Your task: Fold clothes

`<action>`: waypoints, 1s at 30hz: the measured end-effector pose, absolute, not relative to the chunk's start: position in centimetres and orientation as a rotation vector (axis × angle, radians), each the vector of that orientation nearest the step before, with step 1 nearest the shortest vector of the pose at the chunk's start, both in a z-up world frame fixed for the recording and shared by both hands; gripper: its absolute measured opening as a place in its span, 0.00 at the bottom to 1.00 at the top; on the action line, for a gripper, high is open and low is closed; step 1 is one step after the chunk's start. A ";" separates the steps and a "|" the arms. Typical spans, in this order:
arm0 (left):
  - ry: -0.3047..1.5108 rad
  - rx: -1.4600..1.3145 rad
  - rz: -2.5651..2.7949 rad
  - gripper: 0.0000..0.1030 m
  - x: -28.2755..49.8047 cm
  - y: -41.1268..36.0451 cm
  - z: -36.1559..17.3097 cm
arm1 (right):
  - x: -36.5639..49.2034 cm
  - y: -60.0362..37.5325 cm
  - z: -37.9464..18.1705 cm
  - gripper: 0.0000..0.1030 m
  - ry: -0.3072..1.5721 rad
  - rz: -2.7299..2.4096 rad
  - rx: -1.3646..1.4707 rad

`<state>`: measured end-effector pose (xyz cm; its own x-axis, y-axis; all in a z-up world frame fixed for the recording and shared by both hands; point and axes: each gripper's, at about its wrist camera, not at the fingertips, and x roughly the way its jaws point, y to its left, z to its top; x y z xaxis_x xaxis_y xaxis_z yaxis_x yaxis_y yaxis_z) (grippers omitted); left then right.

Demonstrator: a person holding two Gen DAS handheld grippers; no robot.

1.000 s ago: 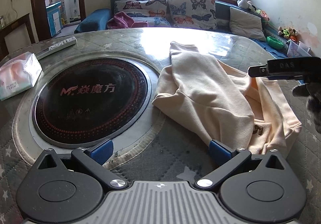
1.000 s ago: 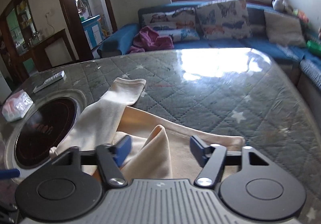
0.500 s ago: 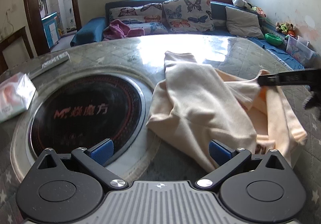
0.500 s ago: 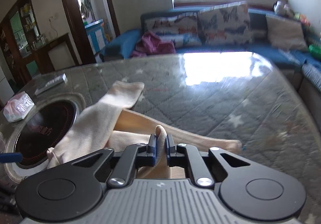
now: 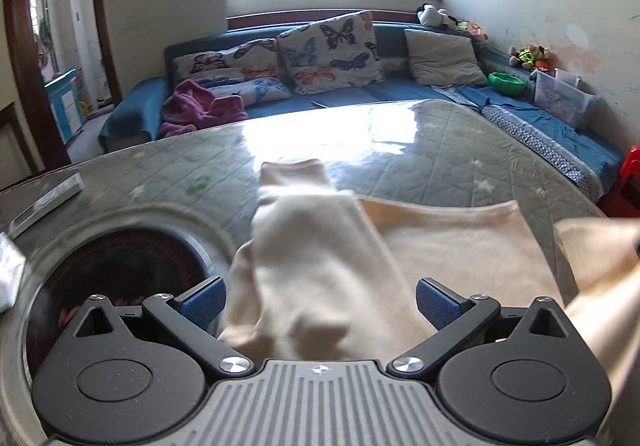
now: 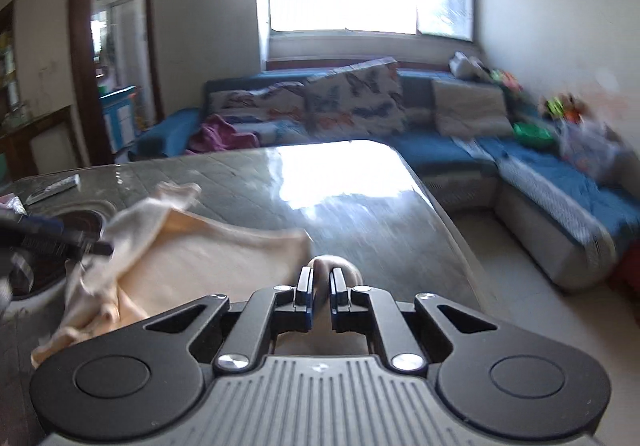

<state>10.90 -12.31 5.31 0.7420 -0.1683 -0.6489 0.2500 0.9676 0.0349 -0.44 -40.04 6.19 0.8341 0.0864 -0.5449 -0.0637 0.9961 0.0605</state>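
A cream sweater (image 5: 320,270) lies rumpled on the round glass-topped table (image 5: 460,166), one sleeve reaching toward the far side. My left gripper (image 5: 318,300) is open, its blue pads on either side of the sweater's near fold, low over it. My right gripper (image 6: 320,286) is shut on a bunched edge of the sweater (image 6: 188,258) and holds it lifted near the table's right edge. That lifted edge shows at the right of the left wrist view (image 5: 596,258). The left gripper shows at the left of the right wrist view (image 6: 52,242).
A black round cooktop (image 5: 120,270) is set in the table to the left of the sweater. A remote (image 5: 44,198) and a tissue pack (image 5: 8,270) lie at the far left. A blue sofa (image 5: 360,94) with cushions stands behind the table.
My right gripper has shut on the sweater's edge and pulled it up and to the right. My left gripper has moved forward over the sweater's near fold, still open.
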 end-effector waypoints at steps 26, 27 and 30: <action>0.684 0.155 -0.084 0.08 15.5 -10.5 5.5 | -3.1 -42.3 0.7 0.37 0.713 0.028 0.146; 0.674 0.136 -0.081 0.08 14.9 -9.6 6.0 | -3.0 -42.1 0.7 0.38 0.711 0.027 0.134; 0.641 0.089 -0.071 0.07 12.8 -7.1 7.3 | -2.9 -41.7 0.6 0.43 0.706 0.026 0.114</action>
